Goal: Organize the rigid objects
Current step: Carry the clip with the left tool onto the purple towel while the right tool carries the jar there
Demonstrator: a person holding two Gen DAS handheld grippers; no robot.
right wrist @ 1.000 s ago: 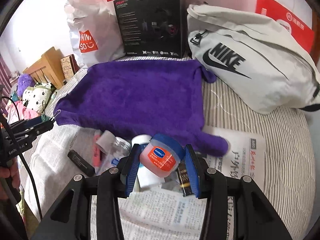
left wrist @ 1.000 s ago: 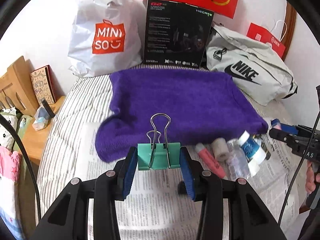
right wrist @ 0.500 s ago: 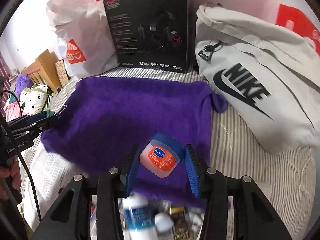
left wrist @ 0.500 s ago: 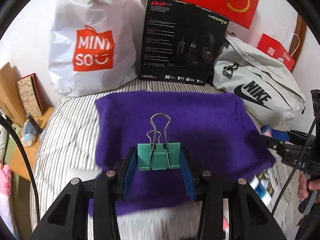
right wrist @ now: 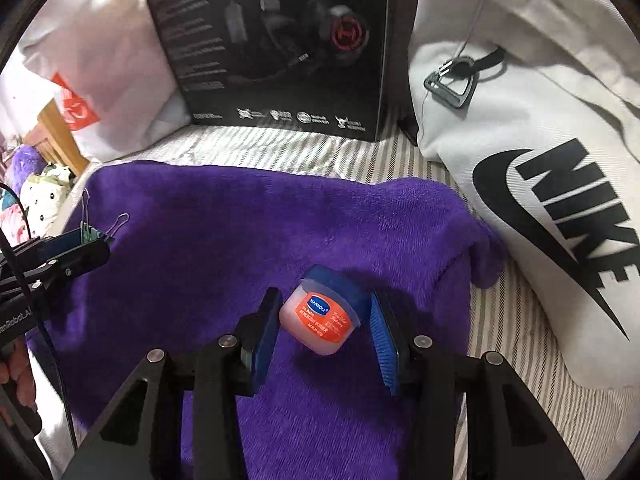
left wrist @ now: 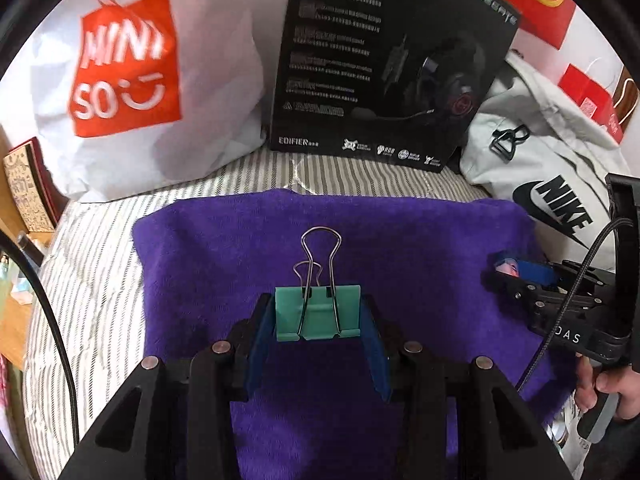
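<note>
My left gripper (left wrist: pixel 318 320) is shut on a green binder clip (left wrist: pixel 317 312), its wire handles pointing away from me, low over the purple towel (left wrist: pixel 420 240). In the right wrist view, my right gripper (right wrist: pixel 324 320) is shut on a small pink lip balm jar (right wrist: pixel 320 318) with a blue lid and orange label, tilted, above the purple towel (right wrist: pixel 248 232). The left gripper (right wrist: pixel 80 246) shows at that view's left edge with the clip (right wrist: pixel 90 234). At the right of the left wrist view, the right gripper (left wrist: pixel 520 276) carries the jar (left wrist: pixel 505 267).
Behind the towel stand a white Miniso bag (left wrist: pixel 132 76), a black headset box (left wrist: pixel 384 60) and a grey Nike bag (right wrist: pixel 532 168). The striped bedsheet (left wrist: pixel 92 260) surrounds the towel. A hand (left wrist: pixel 612 388) holds the right gripper's handle. Red paper bags (left wrist: pixel 592 100) lean at the back.
Both grippers have moved forward from above the newspaper and loose items to over the purple towel, sinking a little. The clip and the jar have stayed gripped.
</note>
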